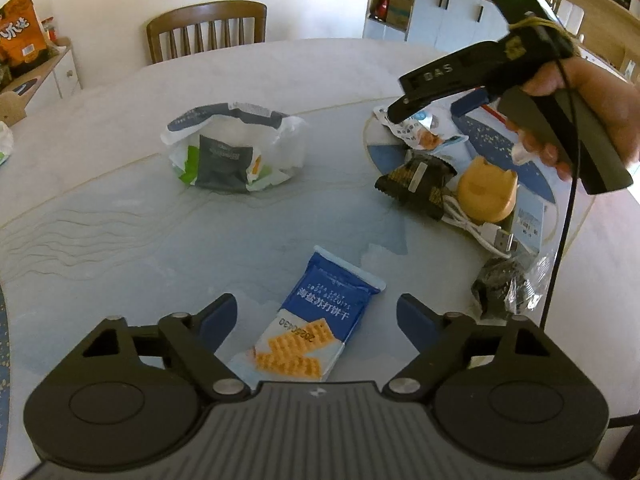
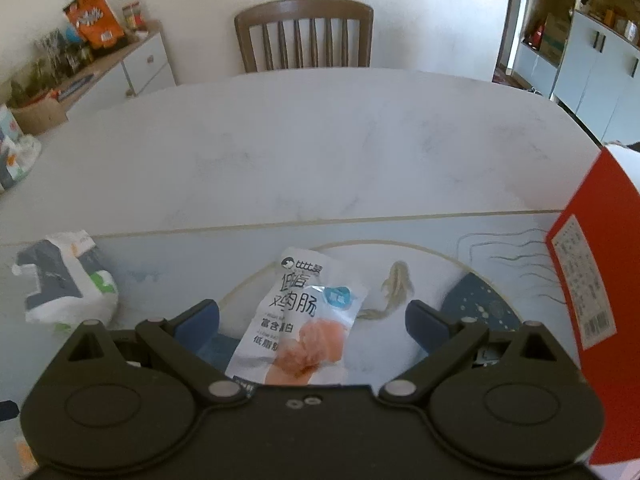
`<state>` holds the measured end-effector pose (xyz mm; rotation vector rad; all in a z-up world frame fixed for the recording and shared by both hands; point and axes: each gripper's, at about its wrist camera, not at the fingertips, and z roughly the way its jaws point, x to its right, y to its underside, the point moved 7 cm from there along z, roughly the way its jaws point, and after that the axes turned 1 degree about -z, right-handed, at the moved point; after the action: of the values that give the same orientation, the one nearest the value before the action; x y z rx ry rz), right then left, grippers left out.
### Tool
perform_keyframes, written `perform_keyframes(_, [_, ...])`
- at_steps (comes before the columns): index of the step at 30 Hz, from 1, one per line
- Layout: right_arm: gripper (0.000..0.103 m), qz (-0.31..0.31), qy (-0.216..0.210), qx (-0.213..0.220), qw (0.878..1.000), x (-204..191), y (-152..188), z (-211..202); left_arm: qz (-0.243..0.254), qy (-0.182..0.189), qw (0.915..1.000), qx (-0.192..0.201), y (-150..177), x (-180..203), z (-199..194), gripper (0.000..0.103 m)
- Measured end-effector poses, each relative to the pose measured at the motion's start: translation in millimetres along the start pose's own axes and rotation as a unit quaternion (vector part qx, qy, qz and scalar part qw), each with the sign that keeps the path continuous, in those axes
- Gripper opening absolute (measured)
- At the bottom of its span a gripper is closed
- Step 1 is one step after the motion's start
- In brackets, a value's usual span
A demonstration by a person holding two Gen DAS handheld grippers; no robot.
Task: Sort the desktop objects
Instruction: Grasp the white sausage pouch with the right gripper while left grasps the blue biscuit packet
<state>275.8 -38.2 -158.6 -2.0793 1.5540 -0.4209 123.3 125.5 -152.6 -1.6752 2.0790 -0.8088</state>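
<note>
The left gripper (image 1: 316, 316) has its two blue-tipped fingers (image 1: 218, 318) spread wide apart, holding nothing. Between them lies a blue and white cracker packet (image 1: 316, 320), flat on the table (image 1: 280, 80) with its cracker-printed end towards the camera — neither finger touches it.

The right gripper (image 2: 312, 316) is also spread wide, its fingers (image 2: 200, 318) on either side of a white sausage packet (image 2: 302, 312) with pink meat printed at its near end. The packet lies slightly creased between the fingers, and whether a finger touches it cannot be told. Just past it, a fish drawing (image 2: 394, 284) shows on the printed mat (image 2: 500, 248) that covers the near part of the table.

In the left view the right gripper (image 1: 432, 100) is seen from outside, gripped by a hand (image 1: 592, 116) and angled down at the same sausage packet (image 1: 416, 128), which sits on the far side of a small heap. In that heap are a dark wrapper with gold print (image 1: 416, 184), a tan round gadget with two ears (image 1: 486, 192) and a white cable with a plug (image 1: 480, 228) — all close together. Nearer lies a clear bag with something dark inside (image 1: 508, 284).

Well to the left of the heap stands a crumpled white bag (image 1: 236, 148) holding a dark grey packet. A red box (image 2: 596, 320) fills the right edge of the right view. A wooden chair (image 2: 304, 32) stands behind the table.
</note>
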Motion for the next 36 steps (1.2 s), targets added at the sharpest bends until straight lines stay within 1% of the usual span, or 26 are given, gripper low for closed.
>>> perform_keyframes(9, [0.094,-0.007,0.016,-0.026,1.0,2.2,10.6,21.7,0.011,-0.005,0.9999,0.002,1.5,1.2,3.5,0.074])
perform_keyframes(11, [0.094,-0.01,0.019,-0.023,0.999,2.5,10.8,23.0,0.016,-0.009,0.9998,0.004,1.0,2.2,3.7,0.067])
perform_keyframes(12, [0.094,-0.011,0.019,-0.023,1.0,2.0,10.4,23.7,0.018,-0.009,0.9998,0.004,0.7,3.0,3.8,0.065])
perform_keyframes(14, [0.093,-0.007,0.019,-0.022,1.0,2.4,11.4,24.3,0.02,-0.004,0.9998,0.006,0.5,4.6,3.0,0.058])
perform_keyframes(17, [0.092,-0.008,0.021,-0.017,1.0,1.9,15.1,24.1,0.023,-0.007,0.9997,0.005,0.7,5.7,2.8,0.053])
perform_keyframes(19, [0.089,-0.009,0.02,-0.014,1.0,3.6,15.4,23.2,0.022,-0.005,0.9997,0.005,0.4,6.0,2.7,0.05])
perform_keyframes(20, [0.083,-0.01,0.02,-0.012,1.0,4.1,14.5,22.7,0.019,-0.003,0.9998,0.005,0.0,5.6,2.6,0.047])
perform_keyframes(21, [0.077,-0.012,0.019,-0.01,1.0,4.6,14.0,21.0,0.015,-0.002,0.9999,0.005,-0.3,5.3,2.8,0.047])
perform_keyframes(22, [0.075,-0.012,0.019,-0.009,1.0,5.2,13.4,20.2,0.013,-0.002,0.9999,0.005,-0.9,4.4,3.1,0.045])
perform_keyframes(24, [0.066,-0.016,0.016,-0.009,1.0,7.1,11.2,17.6,0.008,-0.002,0.9999,0.007,-1.8,3.8,3.7,0.043])
perform_keyframes(29, [0.064,-0.016,0.013,-0.009,1.0,12.5,7.5,16.8,-0.004,-0.004,1.0,0.007,-6.5,2.6,6.9,0.039])
perform_keyframes(36, [0.061,-0.009,0.011,-0.007,1.0,28.8,12.0,8.4,-0.025,-0.005,0.9997,0.006,-12.3,-0.5,10.5,0.037])
